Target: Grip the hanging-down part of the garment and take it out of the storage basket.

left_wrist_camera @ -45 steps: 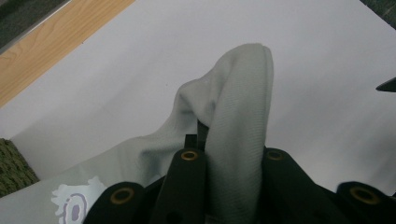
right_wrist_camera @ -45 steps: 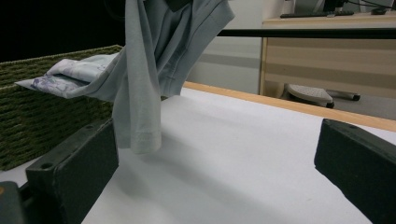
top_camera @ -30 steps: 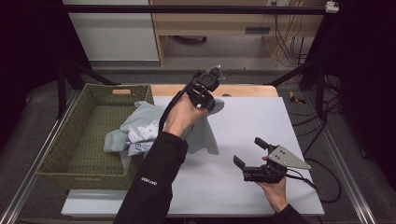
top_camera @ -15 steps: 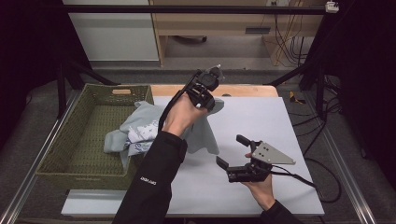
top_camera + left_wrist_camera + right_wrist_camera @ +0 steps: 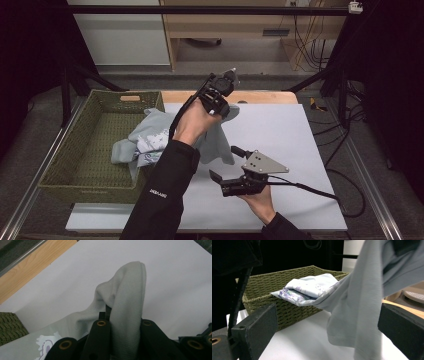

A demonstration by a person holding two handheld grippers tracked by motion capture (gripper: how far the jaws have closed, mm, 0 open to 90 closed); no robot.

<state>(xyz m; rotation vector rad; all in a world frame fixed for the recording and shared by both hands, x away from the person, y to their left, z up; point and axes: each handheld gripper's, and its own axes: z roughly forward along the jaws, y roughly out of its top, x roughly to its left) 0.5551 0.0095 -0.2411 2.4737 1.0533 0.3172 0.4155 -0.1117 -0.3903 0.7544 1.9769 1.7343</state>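
The left gripper (image 5: 223, 82) is being held raised over the far edge of the bench (image 5: 300, 135), at about 12 o'clock of the white surface, and it is clenching a fold of the grey garment (image 5: 212, 142). In the left gripper view the jaws are closed on a bunched ridge of that fabric (image 5: 127, 307), which is rising between them. From the pinch the cloth is hanging down and trailing toward 9 o'clock, where its printed part (image 5: 150, 142) is lying over the near right rim of the woven basket (image 5: 95, 150). The garment is therefore partly lifted, partly draped on the basket edge, and partly resting on the bench.

The right gripper (image 5: 227, 167) is now sitting closer to the hanging cloth than it was a second ago: it has been travelling from the 4 o'clock area toward the centre of the bench. Its jaws are spread apart and holding nothing. In the right gripper view the open jaws are framing the lower hem of the garment (image 5: 359, 322), with the basket (image 5: 287, 302) behind.

Judgement: the approach is indicating that a second grasp on the free lower edge is being prepared, probably to spread or fold the garment. The hem is hanging loose and not yet between the pads, so contact is not established. The portion on the basket rim may be dragging if the cloth is being pulled.
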